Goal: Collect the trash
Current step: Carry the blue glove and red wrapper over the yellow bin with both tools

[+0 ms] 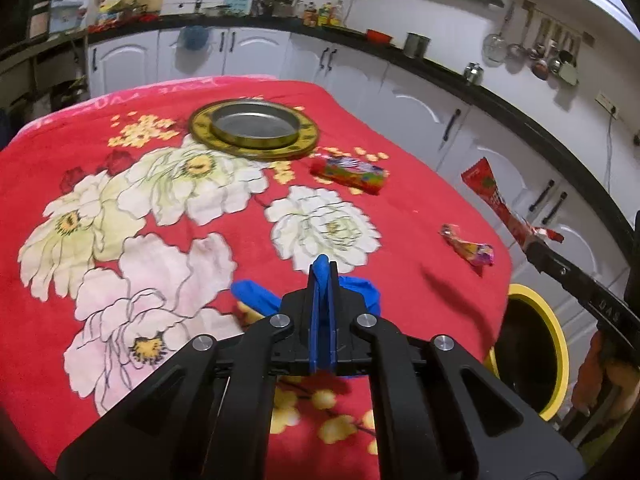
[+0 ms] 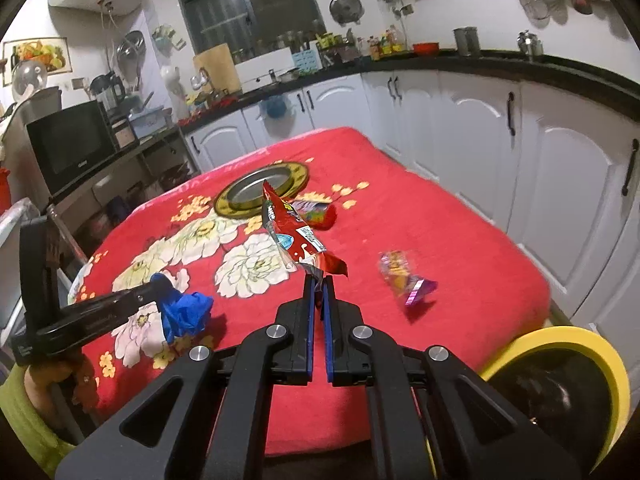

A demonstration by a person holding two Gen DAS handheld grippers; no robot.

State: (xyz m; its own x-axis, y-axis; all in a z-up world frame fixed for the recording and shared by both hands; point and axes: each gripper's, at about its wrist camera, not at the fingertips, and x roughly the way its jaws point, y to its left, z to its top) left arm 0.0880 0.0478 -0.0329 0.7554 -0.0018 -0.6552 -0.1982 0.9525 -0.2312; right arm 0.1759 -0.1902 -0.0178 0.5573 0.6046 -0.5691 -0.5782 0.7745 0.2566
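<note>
Clearly both grippers carry trash above the table, which is covered by a red floral cloth (image 1: 200,208). Taking the round brass-rimmed tray (image 1: 254,128) at the far end of the cloth as the landmark: the left gripper (image 1: 322,268) sits well on the near side of it, its fingers clenched on a crumpled blue glove (image 1: 256,298), which bulges out to either side of the pads and hangs just above the cloth. In the right wrist view the same left gripper (image 2: 158,286) comes in from the left edge, with the blue glove (image 2: 188,312) drooping from its tip.

The right gripper (image 2: 319,280) is also on the near side of the tray, pinched tight on the lower end of a red snack wrapper (image 2: 298,236) that stands up from its tips, clear of the cloth; from the left wrist the wrapper (image 1: 492,192) shows at the right, off the table edge.

Just beside the tray, on its near right side, lies a colourful candy packet (image 1: 350,172). Farther from the tray toward the near right edge lies a small crumpled pink-and-yellow wrapper (image 1: 468,249).

Off the cloth's near right corner, well apart from the tray, stands a yellow-rimmed bin (image 2: 560,384) with a dark inside.
</note>
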